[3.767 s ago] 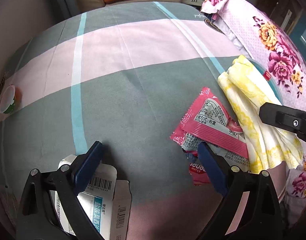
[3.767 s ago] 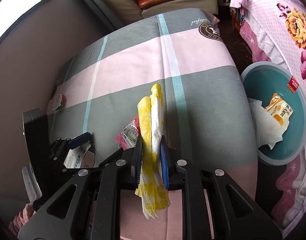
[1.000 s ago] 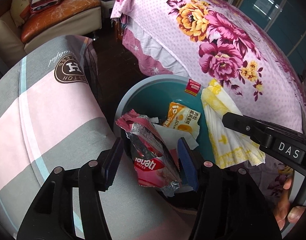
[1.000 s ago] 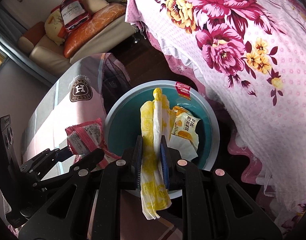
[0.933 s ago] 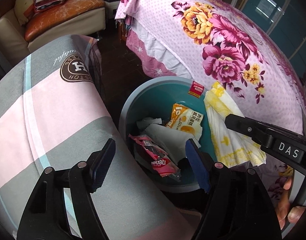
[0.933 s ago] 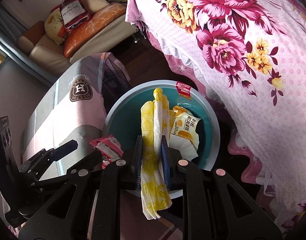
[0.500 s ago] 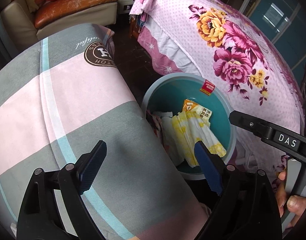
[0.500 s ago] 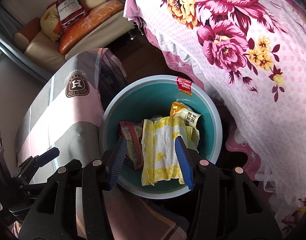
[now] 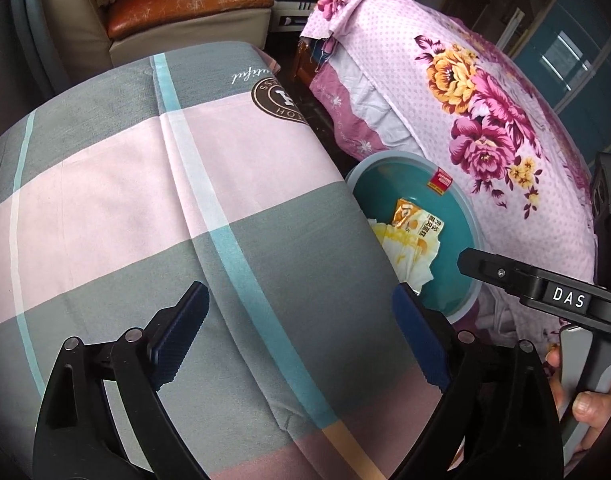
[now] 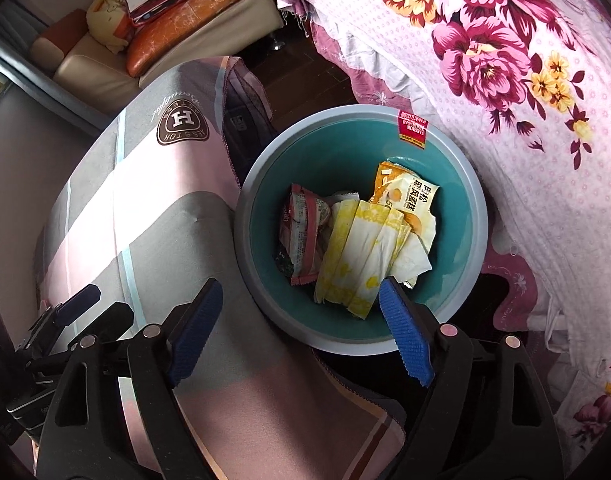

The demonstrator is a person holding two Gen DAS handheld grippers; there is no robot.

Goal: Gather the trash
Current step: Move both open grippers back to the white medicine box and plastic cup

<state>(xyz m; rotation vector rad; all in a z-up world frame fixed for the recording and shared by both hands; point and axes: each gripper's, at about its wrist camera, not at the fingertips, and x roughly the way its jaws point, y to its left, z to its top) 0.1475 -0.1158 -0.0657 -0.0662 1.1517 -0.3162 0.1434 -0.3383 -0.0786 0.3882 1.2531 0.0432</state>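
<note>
Inside the teal bin (image 10: 461,216), the yellow wrapper (image 10: 361,256) and pink packet (image 10: 303,232) are lying; the right gripper (image 10: 301,320) and left gripper (image 9: 301,336) are both gaping wide, holding nothing.

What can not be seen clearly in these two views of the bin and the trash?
- Teal bin, left wrist view: its near side is hidden by the checked cover.
- Pink wrapper, right wrist view: its right edge lies under the yellow packet, print too small to read.
- Bin floor: covered by trash.
- Left gripper and right gripper: both open, handles cut off by the bottom edge.
</note>
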